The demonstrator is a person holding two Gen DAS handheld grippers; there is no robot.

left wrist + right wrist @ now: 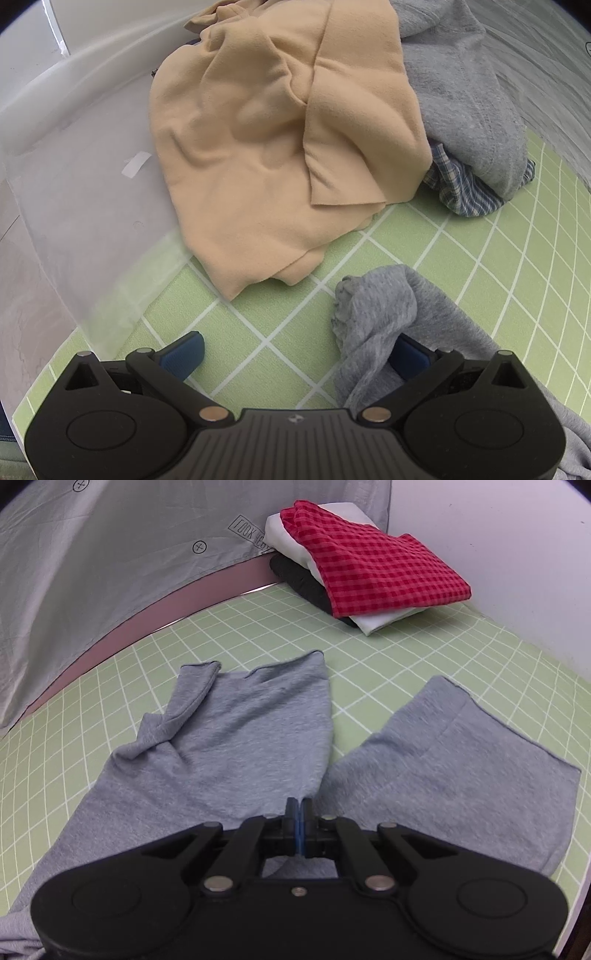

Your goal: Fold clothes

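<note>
Pressed-together right gripper (297, 808) is hovering at the crotch of grey trousers (236, 723) being spread on the green mat (406, 653), nothing visibly pinched; left gripper (295, 354) is spread, cloth draped over one finger; dragging is being risked.

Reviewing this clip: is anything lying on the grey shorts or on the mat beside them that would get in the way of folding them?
Nothing visible does. The grey shorts lie alone on the green mat; the folded stack sits apart at the far corner, and the unfolded pile lies clear of the bunched leg end.
</note>
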